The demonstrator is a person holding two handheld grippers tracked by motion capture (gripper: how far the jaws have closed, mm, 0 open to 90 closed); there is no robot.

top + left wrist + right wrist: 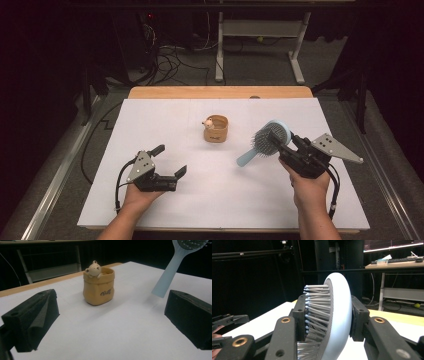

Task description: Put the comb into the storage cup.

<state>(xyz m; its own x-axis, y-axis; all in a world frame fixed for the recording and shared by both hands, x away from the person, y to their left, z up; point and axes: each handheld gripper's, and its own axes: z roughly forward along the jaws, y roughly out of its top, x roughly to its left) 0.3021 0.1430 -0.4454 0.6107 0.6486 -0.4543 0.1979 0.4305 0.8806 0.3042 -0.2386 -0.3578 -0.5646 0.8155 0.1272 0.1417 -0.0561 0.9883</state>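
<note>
Gripping: right gripper (278, 137) pinches the head of the hairbrush (270, 138), one jaw on the bristle face, other on the smooth back; seen close in the right gripper view (329, 320)
Hairbrush: pale blue plastic, round-oval head, grey straight bristles with small blue ball tips on a grey pad; back is glossy, curved
Hairbrush position: held off the counter (150, 125), right of centre, handle (246, 158) slanting down-left, its tip near the surface; cannot tell if it touches
Left gripper: (170, 160) spread wide, nothing between jaws, low over the front-left of the counter; jaws black, wedge-shaped, matte foam-like pads (40, 320)
Pot: small tan ceramic pot (215, 128) shaped like a crumpled sack, glossy, wrinkled rim; stands upright mid-counter, apart from both grippers
Bear: cream bear figure (94, 269) peeking over the pot rim, round ears, paws on the edge
Writing: dark script word on pot front, looks like "Coffee" but too blurred to be sure
Counter: white matte sheet over a light wood top, wood strip visible at the far edge
Gripper plates: grey three-cornered metal plate (336, 147) with small holes on the right gripper; similar on the left
Hands: a person's hand (309, 187) behind each gripper
</note>
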